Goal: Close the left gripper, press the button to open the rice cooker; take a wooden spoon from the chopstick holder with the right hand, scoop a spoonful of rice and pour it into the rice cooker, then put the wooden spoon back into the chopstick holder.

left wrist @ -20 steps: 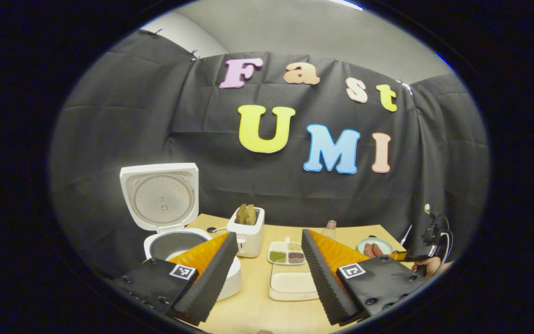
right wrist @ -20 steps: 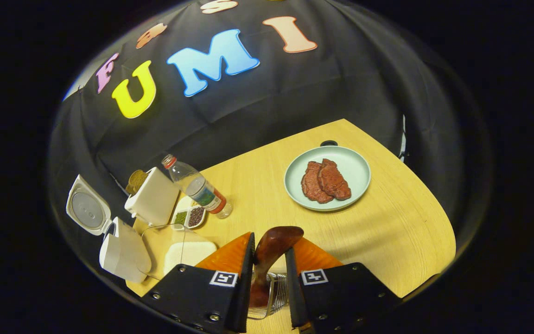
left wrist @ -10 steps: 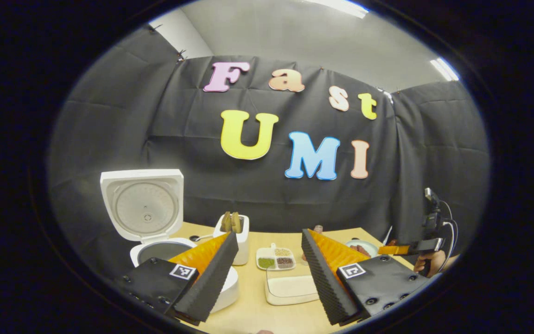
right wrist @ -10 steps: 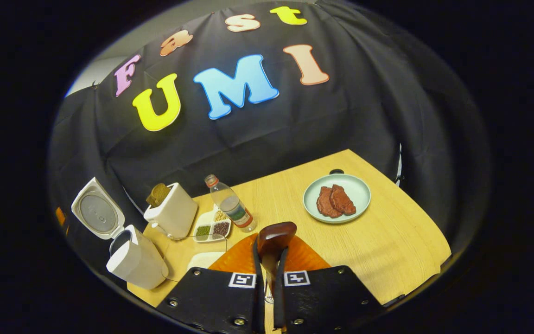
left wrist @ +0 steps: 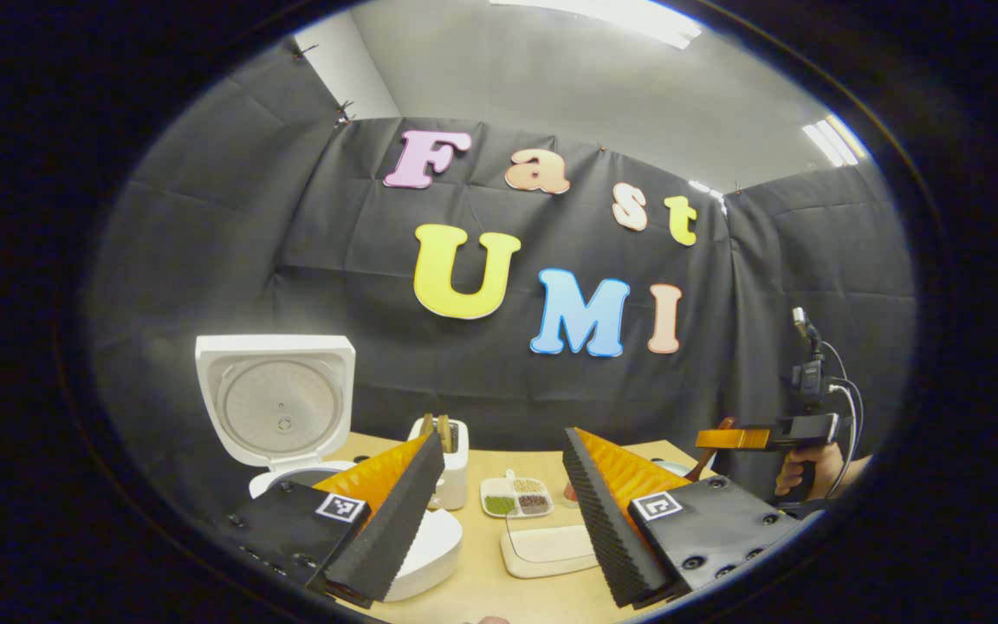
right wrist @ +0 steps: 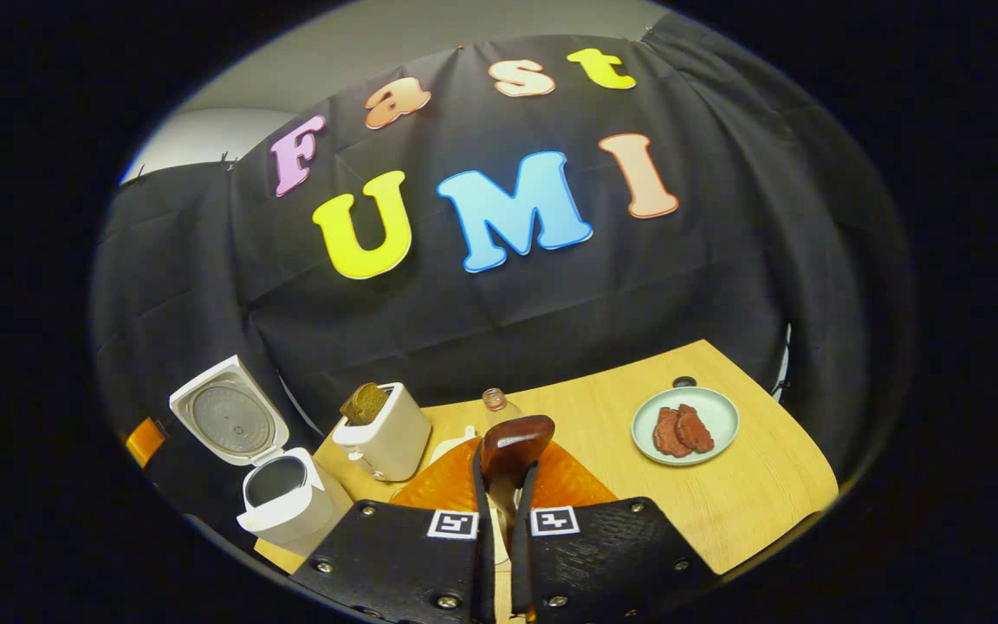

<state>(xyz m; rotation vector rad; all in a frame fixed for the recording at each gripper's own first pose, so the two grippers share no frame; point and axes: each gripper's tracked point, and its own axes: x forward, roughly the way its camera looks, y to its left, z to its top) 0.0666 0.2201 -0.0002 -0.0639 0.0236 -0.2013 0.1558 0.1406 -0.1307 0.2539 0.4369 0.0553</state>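
One rice cooker (right wrist: 287,507) stands at the table's (right wrist: 750,494) left end, its lid (right wrist: 226,423) raised upright and the pot open. Right gripper (right wrist: 499,485): fingers pressed together on the handle of one wooden spoon (right wrist: 512,442), whose bowl rises above the fingertips, high over the table. In the left gripper view the same gripper appears far right, held by a hand (left wrist: 802,472). Left gripper (left wrist: 503,494): fingers spread wide, holding nothing, near the cooker. One toaster (right wrist: 382,431) with bread stands right of the cooker. One bottle (right wrist: 495,401) shows just behind the spoon. One plate (right wrist: 685,425) bearing two red pieces lies far right. One divided dish (left wrist: 516,501) and one pale tray (left wrist: 547,549) lie between the left fingers.
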